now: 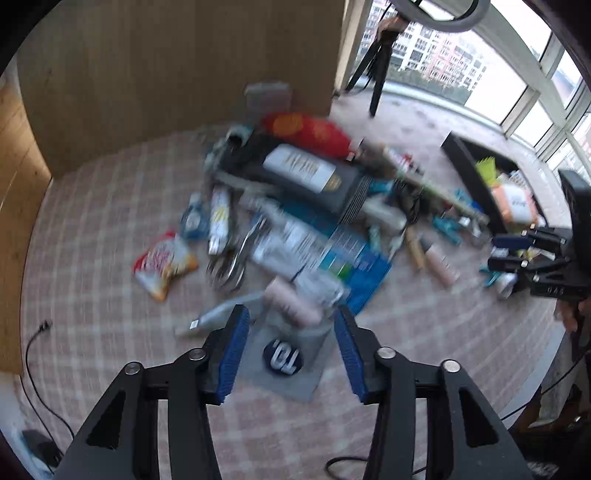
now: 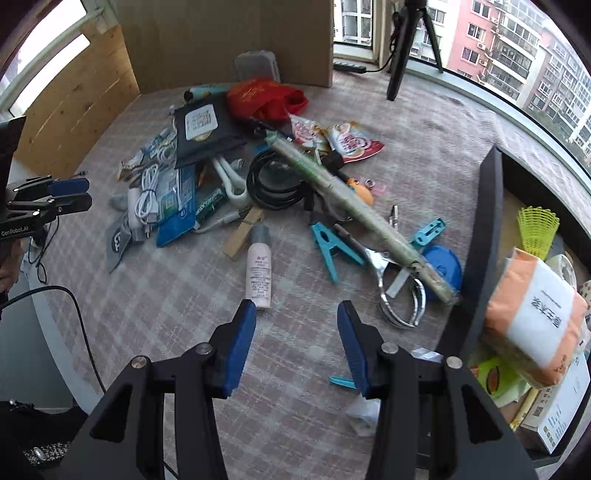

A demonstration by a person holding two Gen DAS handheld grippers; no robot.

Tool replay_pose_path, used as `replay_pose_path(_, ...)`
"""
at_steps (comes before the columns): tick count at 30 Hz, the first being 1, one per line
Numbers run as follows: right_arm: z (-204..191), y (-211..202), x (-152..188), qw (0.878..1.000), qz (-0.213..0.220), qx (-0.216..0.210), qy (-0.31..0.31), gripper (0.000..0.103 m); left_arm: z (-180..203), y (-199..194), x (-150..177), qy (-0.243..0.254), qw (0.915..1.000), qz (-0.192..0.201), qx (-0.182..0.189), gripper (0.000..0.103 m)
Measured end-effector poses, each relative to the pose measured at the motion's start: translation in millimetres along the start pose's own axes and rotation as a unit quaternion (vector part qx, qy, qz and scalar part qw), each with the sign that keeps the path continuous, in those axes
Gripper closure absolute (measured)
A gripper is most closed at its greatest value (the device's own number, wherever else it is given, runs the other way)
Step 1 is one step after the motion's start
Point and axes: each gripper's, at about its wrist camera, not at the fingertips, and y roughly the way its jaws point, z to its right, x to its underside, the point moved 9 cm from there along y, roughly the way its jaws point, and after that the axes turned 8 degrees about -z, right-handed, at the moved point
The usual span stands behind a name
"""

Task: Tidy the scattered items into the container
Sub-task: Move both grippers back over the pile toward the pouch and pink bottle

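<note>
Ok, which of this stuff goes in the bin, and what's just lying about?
Job:
pink bottle
blue clip
black cable coil
long wrapped roll
snack packets
bin, right side, partly filled

Not the job:
tripod
cardboard sheet
power strip

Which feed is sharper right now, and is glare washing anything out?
Left wrist view: motion-smeared, the pile unreadable, windows blown out. Right wrist view: mostly crisp, the pink bottle label legible; even daylight, no glare on the cloth.
</note>
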Motion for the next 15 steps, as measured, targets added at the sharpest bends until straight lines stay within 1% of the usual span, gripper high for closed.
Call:
replay_pose_path(2,-5,9,-1,1.0,-0.007,0.007,-0.004,0.058,-5,11,14,-0.001,1.0,-0.009,-0.001,0.048)
replay_pose_path(3,-7,13,-1,1.0,-0.011,0.008,-0.005,0.058,-4,16,18,0.002,0.9999,-0.013,0.001,0.041)
replay_pose_path(4,-8,16,-2,1.0,-0.013,0.007,-0.004,0.058,-5,22,22,0.003,0.9999,-0.017,-0.002,0.039)
replay_pose_path(9,-12,30,-7,1.0,-0.023,0.017,-0.005,0.058,-1,45,28,0.02,0.9992,-0.029,-0.018,0.037)
replay_pose_path(12,-13,36,-12,0.999,-0.027,0.02,-0.007,0.058,0,55,26,0.022,0.9991,-0.034,-0.016,0.037)
replay_pose_path(15,-13,42,-16,0.999,-0.033,0.029,-0.011,0.058,5,63,24,0.046,0.9979,-0.037,-0.026,0.037)
